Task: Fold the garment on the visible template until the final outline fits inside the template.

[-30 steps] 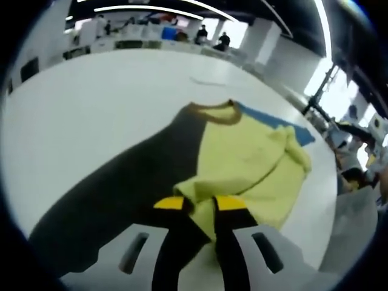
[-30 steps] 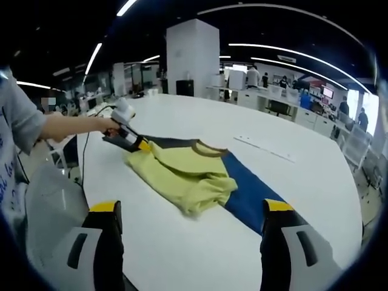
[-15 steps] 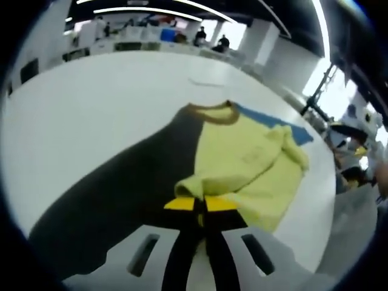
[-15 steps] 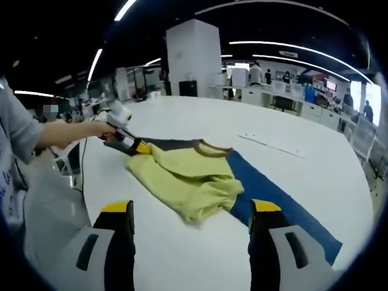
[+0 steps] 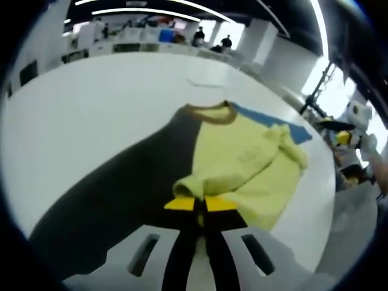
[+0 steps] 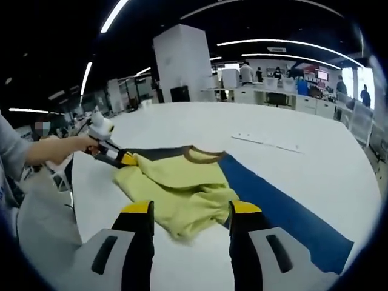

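Left gripper view: claw [image 5: 199, 204] pinching garment [image 5: 254, 163]

Wide white counter [image 6: 182, 121] spreading across the middle of the right gripper view, running to the far edge at upper right. Blue template [image 6: 285, 209] lying flat on it, stretching from centre toward lower right. Yellow garment [image 6: 176, 191] lying bunched over the template's left end, brown collar at centre. Thin pale strip [image 6: 267, 143] lying on the counter, right of centre, well apart from the garment.
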`<action>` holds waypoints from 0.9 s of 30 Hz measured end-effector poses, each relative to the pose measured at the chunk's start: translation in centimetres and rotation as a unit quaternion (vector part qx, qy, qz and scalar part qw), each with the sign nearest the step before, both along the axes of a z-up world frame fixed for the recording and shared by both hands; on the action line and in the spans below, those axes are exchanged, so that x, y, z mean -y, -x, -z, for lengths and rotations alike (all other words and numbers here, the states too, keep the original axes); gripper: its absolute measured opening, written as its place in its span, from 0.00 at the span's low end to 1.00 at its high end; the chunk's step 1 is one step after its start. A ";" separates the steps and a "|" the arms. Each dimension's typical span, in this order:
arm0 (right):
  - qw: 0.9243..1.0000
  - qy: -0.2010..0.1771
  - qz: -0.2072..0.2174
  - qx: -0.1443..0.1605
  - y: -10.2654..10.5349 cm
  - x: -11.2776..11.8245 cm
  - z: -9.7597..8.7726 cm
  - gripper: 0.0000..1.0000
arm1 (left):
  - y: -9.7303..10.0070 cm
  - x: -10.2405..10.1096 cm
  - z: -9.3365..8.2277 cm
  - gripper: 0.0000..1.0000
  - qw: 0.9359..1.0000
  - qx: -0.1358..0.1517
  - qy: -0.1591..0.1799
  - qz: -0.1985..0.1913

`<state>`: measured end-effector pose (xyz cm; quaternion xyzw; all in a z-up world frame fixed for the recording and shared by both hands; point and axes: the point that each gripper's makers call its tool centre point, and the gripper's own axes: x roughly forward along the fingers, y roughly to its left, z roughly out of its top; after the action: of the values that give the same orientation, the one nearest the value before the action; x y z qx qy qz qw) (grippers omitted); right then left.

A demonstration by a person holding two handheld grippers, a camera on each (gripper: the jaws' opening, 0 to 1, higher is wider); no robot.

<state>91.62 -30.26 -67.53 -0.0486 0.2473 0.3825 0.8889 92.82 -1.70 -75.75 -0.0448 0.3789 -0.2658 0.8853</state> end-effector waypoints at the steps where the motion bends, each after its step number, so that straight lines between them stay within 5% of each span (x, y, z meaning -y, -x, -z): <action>1: 1.000 0.004 -0.001 -0.001 -0.5 0.2 0.3 0.47 | 0.0 0.0 0.0 0.00 1.000 0.000 0.000 0.000; 27: 0.998 0.030 0.029 -0.037 -4.6 0.6 4.9 0.17 | 0.2 0.1 0.0 0.00 1.000 -0.002 -0.001 0.005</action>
<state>96.26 -30.89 -72.46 -0.0543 0.2924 0.3505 0.8881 92.59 -1.84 -75.71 -0.0431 0.3815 -0.2696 0.8831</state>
